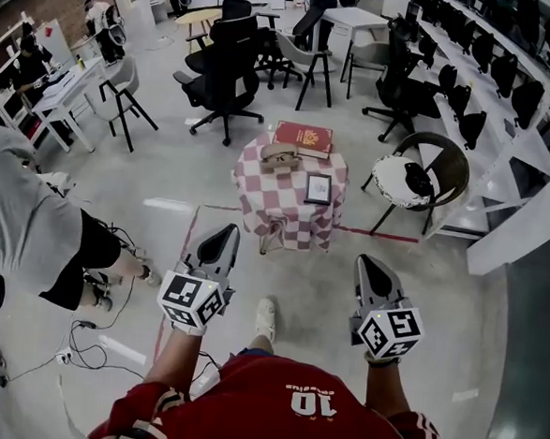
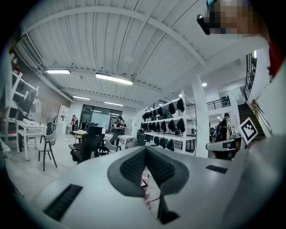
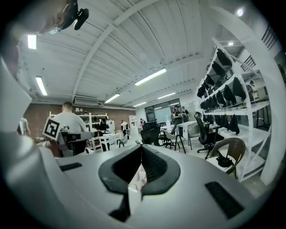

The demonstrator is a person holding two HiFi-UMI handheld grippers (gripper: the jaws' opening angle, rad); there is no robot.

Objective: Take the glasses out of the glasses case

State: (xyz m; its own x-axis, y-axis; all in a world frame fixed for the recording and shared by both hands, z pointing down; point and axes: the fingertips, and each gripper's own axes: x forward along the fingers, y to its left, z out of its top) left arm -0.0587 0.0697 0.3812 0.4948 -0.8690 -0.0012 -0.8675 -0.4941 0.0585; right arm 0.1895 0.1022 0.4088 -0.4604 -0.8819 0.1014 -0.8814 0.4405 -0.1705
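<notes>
A tan glasses case (image 1: 279,155) lies shut on a small table with a pink-and-white chequered cloth (image 1: 280,210), a few steps ahead of me. No glasses are visible. My left gripper (image 1: 225,235) and right gripper (image 1: 366,265) are held at waist height, well short of the table and pointing towards it. Both are shut and hold nothing. In the left gripper view the jaws of the left gripper (image 2: 145,150) meet at their tips, with a strip of chequered cloth showing behind. In the right gripper view the right gripper (image 3: 141,148) looks the same.
A red book (image 1: 304,137) and a small dark framed picture (image 1: 318,188) share the table. A wicker chair (image 1: 421,177) stands to its right, black office chairs (image 1: 225,70) behind. A person in a grey shirt (image 1: 21,220) bends at left near floor cables (image 1: 89,332).
</notes>
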